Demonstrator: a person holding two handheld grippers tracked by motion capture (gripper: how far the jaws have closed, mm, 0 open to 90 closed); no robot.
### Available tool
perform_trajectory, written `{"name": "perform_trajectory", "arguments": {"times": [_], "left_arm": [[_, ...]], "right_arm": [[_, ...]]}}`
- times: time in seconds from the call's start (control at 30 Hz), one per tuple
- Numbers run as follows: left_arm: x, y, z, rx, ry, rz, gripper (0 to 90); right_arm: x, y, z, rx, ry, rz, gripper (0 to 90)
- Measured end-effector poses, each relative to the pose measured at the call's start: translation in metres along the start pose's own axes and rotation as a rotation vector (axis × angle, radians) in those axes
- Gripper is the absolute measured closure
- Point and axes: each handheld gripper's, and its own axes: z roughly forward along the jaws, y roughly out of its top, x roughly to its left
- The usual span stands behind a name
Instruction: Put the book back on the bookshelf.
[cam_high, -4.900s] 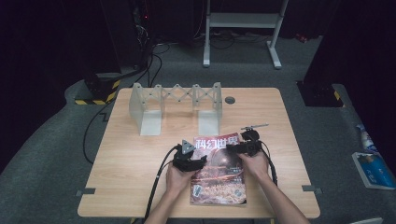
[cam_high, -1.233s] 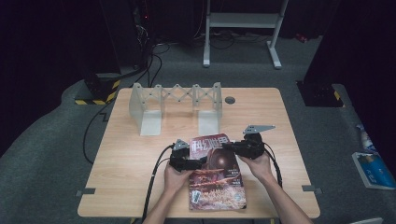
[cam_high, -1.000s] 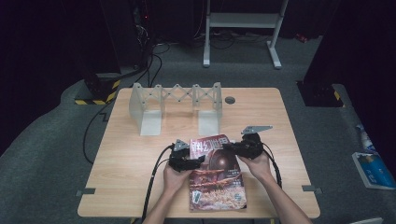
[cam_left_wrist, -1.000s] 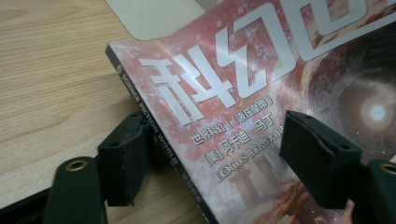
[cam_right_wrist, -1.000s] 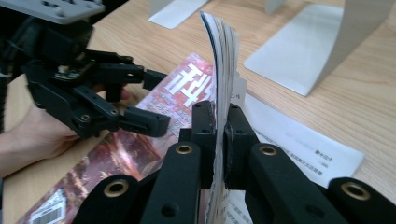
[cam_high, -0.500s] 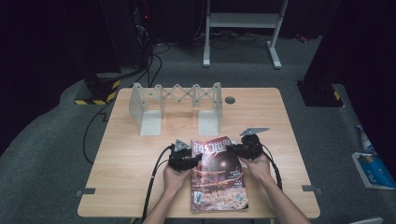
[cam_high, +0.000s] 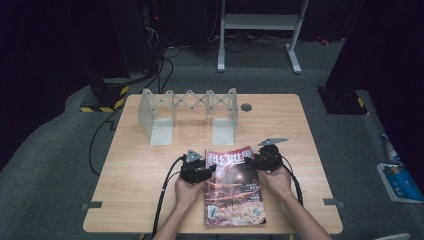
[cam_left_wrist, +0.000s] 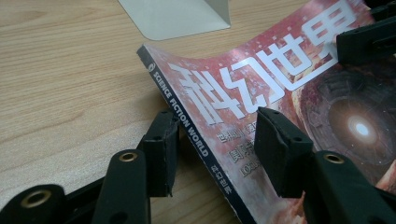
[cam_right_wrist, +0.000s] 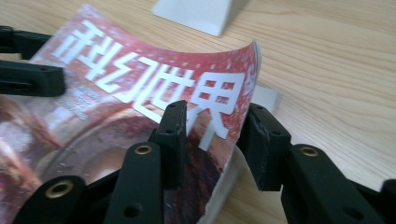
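Here, label by label, is how things stand.

Magazine (cam_high: 233, 186): lies in the lower middle of the high view, on the wooden surface (cam_high: 140, 170), near the front edge; its top end, toward the rack, curls up off the wood, as both gripper views show.

Left hand-held gripper (cam_high: 199, 171): just left of the magazine's upper left part in the high view. In the left gripper view its jaws straddle the spine (cam_left_wrist: 196, 135), one below on the wood side, one above the cover, with a clear gap to the paper on both sides; I judge it released, not clamped.

Right hand-held gripper (cam_high: 261, 160): at the magazine's upper right edge. In the right gripper view the jaws stand either side of the lifted page edge, close to it, yet whether they pinch it I cannot tell.

Rack (cam_high: 190, 114): a grey accordion book stand with two upright end plates, in the upper middle of the high view, apart from the magazine.

Step in hand, as I judge: taking hold of the magazine at both sides, likely to raise it and stand it in the rack.

Doing it well: close on the spine squarely, not on the cover alone; grip the full thickness at the right; lift both sides together so the pages do not sag or fan.
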Motion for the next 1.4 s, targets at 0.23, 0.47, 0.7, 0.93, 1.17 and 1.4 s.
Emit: {"name": "perform_trajectory", "arguments": {"times": [0.23,0.47,0.7,0.93,1.17,1.4], "left_arm": [[0.000,0.000,0.000,-0.002,0.001,-0.001,50.7],[0.000,0.000,0.000,-0.004,0.002,0.000,50.6],[-0.001,0.000,0.000,-0.005,0.002,-0.001,50.5],[0.001,0.001,0.000,0.010,-0.005,-0.007,48.5],[0.003,0.005,0.003,0.022,-0.039,-0.012,44.9],[0.005,0.008,0.005,0.034,-0.066,-0.020,42.5]], "right_arm": [[-0.010,-0.003,-0.011,-0.015,-0.070,0.033,66.1],[-0.015,-0.006,-0.013,-0.021,-0.135,0.059,83.2],[-0.015,-0.010,-0.003,0.022,-0.158,0.036,86.9],[-0.012,-0.011,0.003,0.031,-0.155,0.017,88.0],[-0.012,-0.010,0.005,0.030,-0.128,0.009,88.4],[-0.009,-0.008,0.008,0.034,-0.099,-0.015,88.4]]}}
